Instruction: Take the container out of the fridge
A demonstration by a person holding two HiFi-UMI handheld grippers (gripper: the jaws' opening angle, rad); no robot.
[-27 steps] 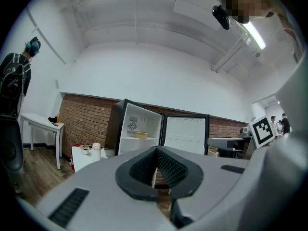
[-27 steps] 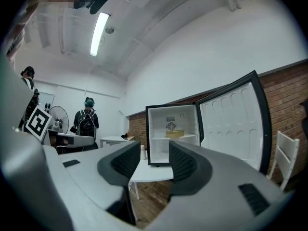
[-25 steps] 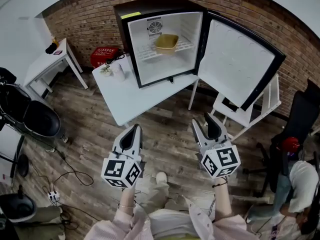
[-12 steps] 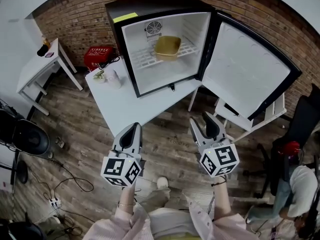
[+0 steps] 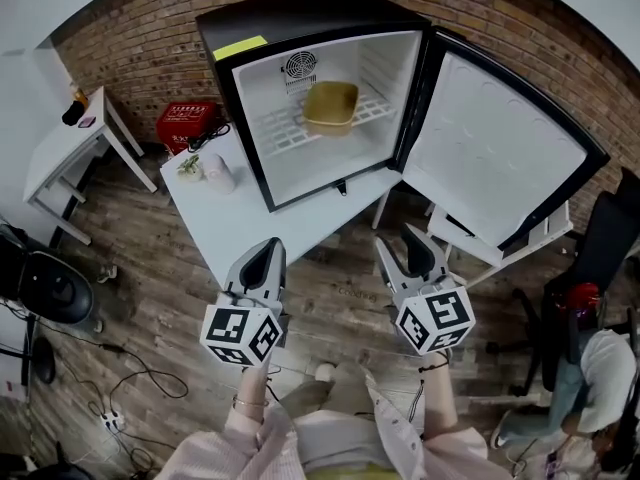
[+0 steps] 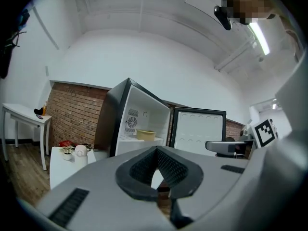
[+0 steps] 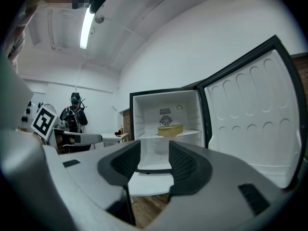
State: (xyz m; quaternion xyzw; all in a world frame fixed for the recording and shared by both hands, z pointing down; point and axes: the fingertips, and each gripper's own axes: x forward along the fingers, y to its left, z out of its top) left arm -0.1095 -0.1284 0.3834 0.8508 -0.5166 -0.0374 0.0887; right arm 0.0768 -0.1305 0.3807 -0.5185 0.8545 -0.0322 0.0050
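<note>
In the open black fridge (image 5: 300,13), the yellow plastic container (image 5: 331,106) sits well beyond our fingers. Our right gripper (image 5: 402,240) frames it with parted fingers. Our left gripper (image 5: 268,248) is closed, and both are empty.

Red brick wall (image 5: 140,38), wood-plank floor (image 5: 160,288), white side table (image 5: 60,146) (far left), strip light (image 7: 86,28) overhead.

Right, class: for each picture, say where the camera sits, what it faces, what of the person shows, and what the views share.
Head view: on the person's head, looking steeply down at the open fridge on the table; left gripper, right gripper and forearms show.
Left gripper view: on the left gripper, facing the fridge obliquely; its shut jaws show.
Right gripper view: on the right gripper, facing into the fridge; its open jaws show.
Shared: all three show the yellow container on the fridge shelf.
</note>
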